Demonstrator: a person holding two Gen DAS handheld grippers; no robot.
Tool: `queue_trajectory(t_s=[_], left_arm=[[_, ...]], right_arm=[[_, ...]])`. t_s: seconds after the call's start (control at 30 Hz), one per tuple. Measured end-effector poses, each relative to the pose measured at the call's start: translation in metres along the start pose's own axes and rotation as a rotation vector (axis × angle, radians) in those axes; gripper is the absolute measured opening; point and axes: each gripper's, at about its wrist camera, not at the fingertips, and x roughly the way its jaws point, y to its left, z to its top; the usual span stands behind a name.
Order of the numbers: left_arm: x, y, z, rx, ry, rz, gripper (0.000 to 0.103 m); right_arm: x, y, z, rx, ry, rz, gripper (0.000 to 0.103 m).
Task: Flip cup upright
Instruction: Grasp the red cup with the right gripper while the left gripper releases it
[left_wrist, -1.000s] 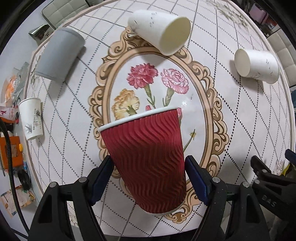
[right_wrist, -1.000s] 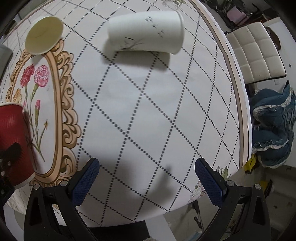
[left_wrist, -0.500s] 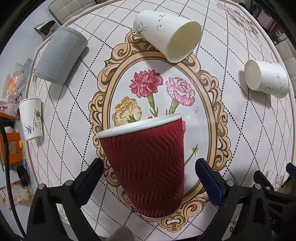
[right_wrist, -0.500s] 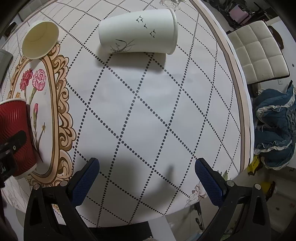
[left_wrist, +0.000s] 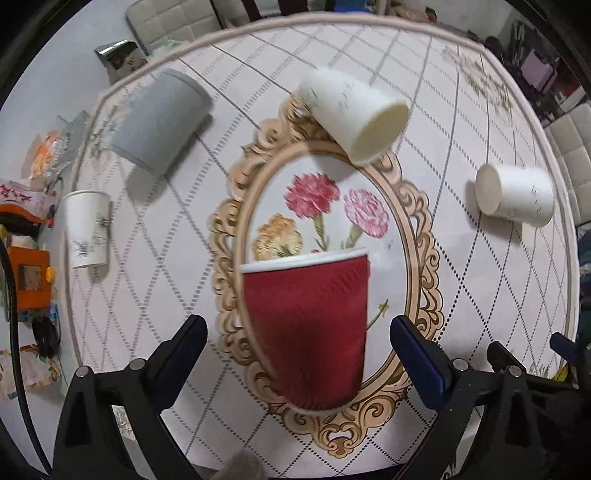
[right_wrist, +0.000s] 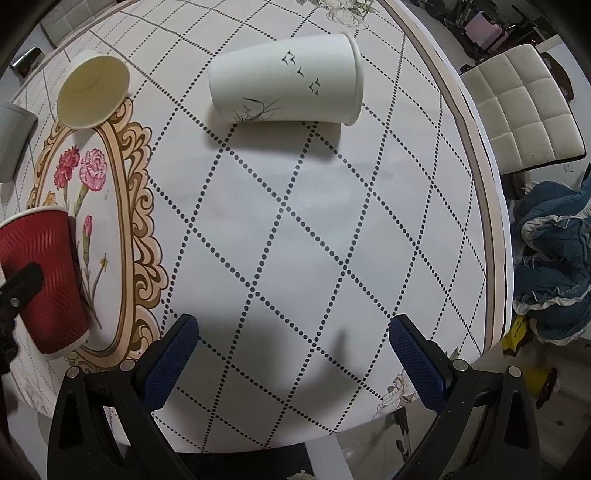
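Observation:
A red ribbed paper cup (left_wrist: 308, 328) stands upright on the table's flower medallion, white rim up; it also shows at the left edge of the right wrist view (right_wrist: 40, 280). My left gripper (left_wrist: 297, 345) is open, its blue pads apart from the cup on both sides. My right gripper (right_wrist: 293, 349) is open and empty over bare tablecloth. A white cup with bird print (right_wrist: 286, 83) lies on its side ahead of it, seen in the left wrist view at the right (left_wrist: 515, 199). Another white cup (left_wrist: 354, 114) lies on its side at the medallion's far end.
A grey cup (left_wrist: 160, 120) and a small white cup (left_wrist: 88, 229) lie on their sides at the left. Clutter and an orange box (left_wrist: 29, 278) sit off the table's left edge. The round table's rim (right_wrist: 491, 221) runs along the right, with a white chair (right_wrist: 524, 110) beyond.
My left gripper has opened, let go of the red cup and drawn back; the cup stands on its own. The right gripper has shifted slightly over the cloth.

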Motion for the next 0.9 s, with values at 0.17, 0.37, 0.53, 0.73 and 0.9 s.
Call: queue_trajectory(t_s=[0.17,0.37,0.53,0.73,0.9], left_arm=[[-0.032,0.031,-0.012,-0.079,-0.121,0.111,0.101],[-0.023,0.093,-0.025,-0.159,-0.118,0.207,0.101],[-0.011,0.13,-0.047,-0.211,-0.076,0.239,0.101],[0.013,0.167,-0.064,-0.27,-0.007,0.242,0.101],[0.025,0.183,-0.075,-0.277,0.008,0.238,0.101]], right_arm=[[-0.015,0.007,-0.001,-0.015,-0.021,0.037,0.103],[-0.042,0.04,-0.004,-0.081,-0.061,0.087,0.103],[-0.061,0.085,-0.01,-0.152,-0.088,0.116,0.103],[-0.071,0.13,-0.023,-0.219,-0.114,0.141,0.103],[-0.068,0.164,-0.029,-0.254,-0.097,0.167,0.103]])
